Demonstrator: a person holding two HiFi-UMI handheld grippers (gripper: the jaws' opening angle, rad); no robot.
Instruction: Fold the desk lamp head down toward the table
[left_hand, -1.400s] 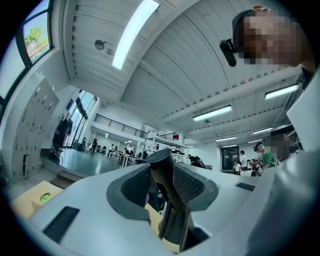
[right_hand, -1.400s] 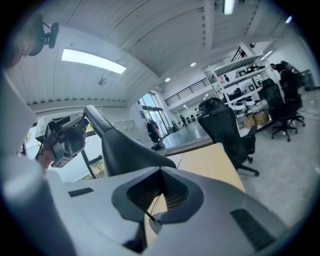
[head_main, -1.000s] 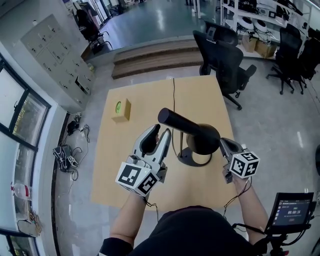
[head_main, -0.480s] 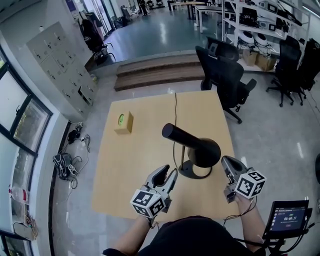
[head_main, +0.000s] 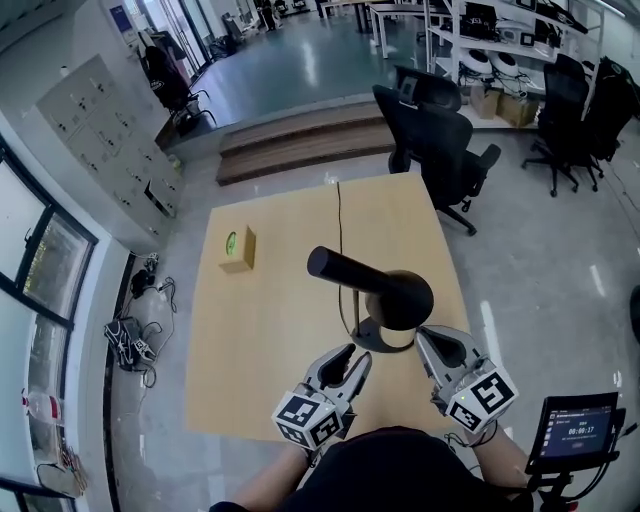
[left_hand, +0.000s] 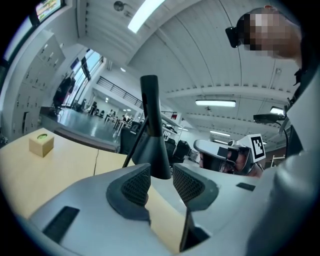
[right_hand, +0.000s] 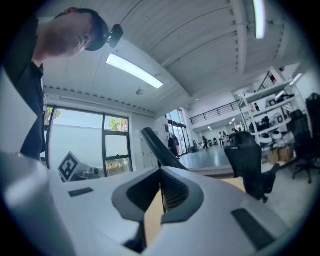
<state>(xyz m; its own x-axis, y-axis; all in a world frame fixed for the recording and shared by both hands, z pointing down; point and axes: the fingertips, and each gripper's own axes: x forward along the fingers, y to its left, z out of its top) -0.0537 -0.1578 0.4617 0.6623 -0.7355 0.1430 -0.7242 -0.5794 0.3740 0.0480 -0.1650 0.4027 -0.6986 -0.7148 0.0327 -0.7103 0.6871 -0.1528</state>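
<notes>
A black desk lamp (head_main: 385, 290) stands on the wooden table (head_main: 270, 330), its round base (head_main: 372, 338) near the front edge. Its long dark head, tube and cone, sticks up and leans to the left. My left gripper (head_main: 350, 362) hovers low at the front edge, left of the base, open with nothing between its pads. In the left gripper view the lamp (left_hand: 151, 130) rises just beyond the pads (left_hand: 134, 186). My right gripper (head_main: 437, 345) sits right of the base, its jaws together and empty. The right gripper view shows the lamp (right_hand: 156, 145) past them.
A small wooden box (head_main: 238, 248) with a green spot lies at the table's far left. The lamp's cable (head_main: 339, 225) runs to the far edge. Black office chairs (head_main: 435, 130) stand beyond the table. A monitor (head_main: 582, 432) is at my lower right.
My left gripper has dropped from beside the lamp's raised tube to the table's front edge. My right gripper has shifted left, closer to the lamp base. The lamp itself looks unmoved.
</notes>
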